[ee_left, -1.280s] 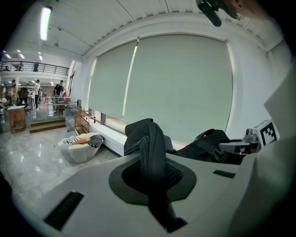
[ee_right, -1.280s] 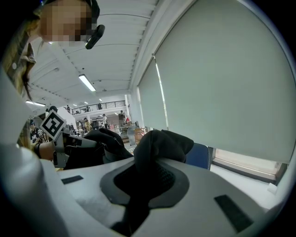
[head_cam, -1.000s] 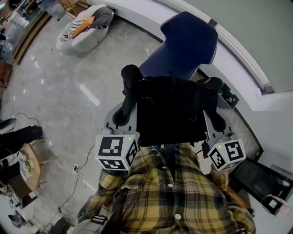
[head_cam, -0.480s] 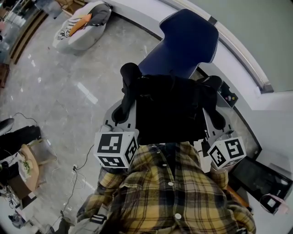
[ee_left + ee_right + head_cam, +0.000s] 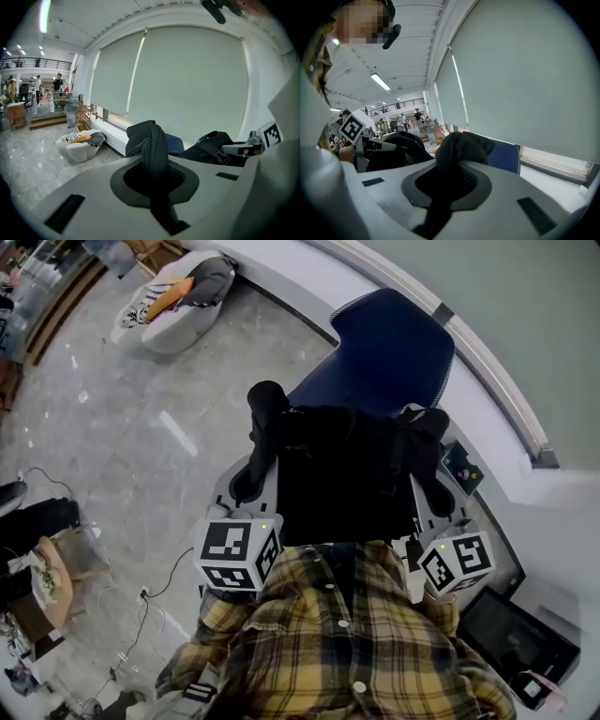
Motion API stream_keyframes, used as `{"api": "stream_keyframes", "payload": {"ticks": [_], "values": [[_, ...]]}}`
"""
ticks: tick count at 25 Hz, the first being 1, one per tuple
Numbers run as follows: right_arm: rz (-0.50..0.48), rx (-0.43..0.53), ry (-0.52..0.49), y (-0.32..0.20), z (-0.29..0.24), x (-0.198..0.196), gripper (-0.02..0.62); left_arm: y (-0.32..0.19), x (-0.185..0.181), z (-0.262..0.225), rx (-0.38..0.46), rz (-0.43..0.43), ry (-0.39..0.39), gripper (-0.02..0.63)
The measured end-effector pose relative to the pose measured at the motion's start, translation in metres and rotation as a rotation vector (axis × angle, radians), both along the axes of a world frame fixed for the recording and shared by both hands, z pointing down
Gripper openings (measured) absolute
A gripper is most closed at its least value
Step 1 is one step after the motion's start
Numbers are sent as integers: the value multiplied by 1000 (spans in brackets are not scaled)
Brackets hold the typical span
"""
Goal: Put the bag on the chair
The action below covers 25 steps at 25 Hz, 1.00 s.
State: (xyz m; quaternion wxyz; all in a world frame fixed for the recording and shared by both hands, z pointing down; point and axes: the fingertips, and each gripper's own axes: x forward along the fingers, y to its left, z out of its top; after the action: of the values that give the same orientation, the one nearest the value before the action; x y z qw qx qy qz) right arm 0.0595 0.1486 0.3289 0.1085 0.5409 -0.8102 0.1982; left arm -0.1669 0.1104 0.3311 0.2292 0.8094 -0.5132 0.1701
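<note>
A black bag [image 5: 345,479] hangs between my two grippers, in front of my plaid shirt. My left gripper [image 5: 251,474] is shut on a black strap [image 5: 151,152] at the bag's left side. My right gripper [image 5: 439,486] is shut on the bag's other strap [image 5: 457,152] at its right side. The blue chair [image 5: 386,345] stands just beyond the bag, and the bag hides the front of its seat. A bit of the chair's blue back shows behind the strap in the left gripper view [image 5: 175,143]. In the right gripper view the chair [image 5: 503,157] is also in sight.
A long white ledge [image 5: 487,362] runs along the wall behind the chair. A white beanbag [image 5: 169,301] with clothes on it sits on the shiny floor at the far left. Cables [image 5: 150,587] and clutter lie at the lower left. A dark flat device [image 5: 511,638] lies at the lower right.
The bag and both grippers have shifted slightly toward the chair, which now sits a little lower and further right in the head view. Both grips on the straps are unchanged.
</note>
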Motion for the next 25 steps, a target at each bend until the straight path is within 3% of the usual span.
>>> {"api": "stream_keyframes", "payload": {"ticks": [16,25], "values": [[-115,15,-8,-175,-9,92,41,-153,93,-12,13,-92,-47,37],[-167,2,-10,-216,-6,99,41,-185,102,-12,-11,-106,-83,37]]}}
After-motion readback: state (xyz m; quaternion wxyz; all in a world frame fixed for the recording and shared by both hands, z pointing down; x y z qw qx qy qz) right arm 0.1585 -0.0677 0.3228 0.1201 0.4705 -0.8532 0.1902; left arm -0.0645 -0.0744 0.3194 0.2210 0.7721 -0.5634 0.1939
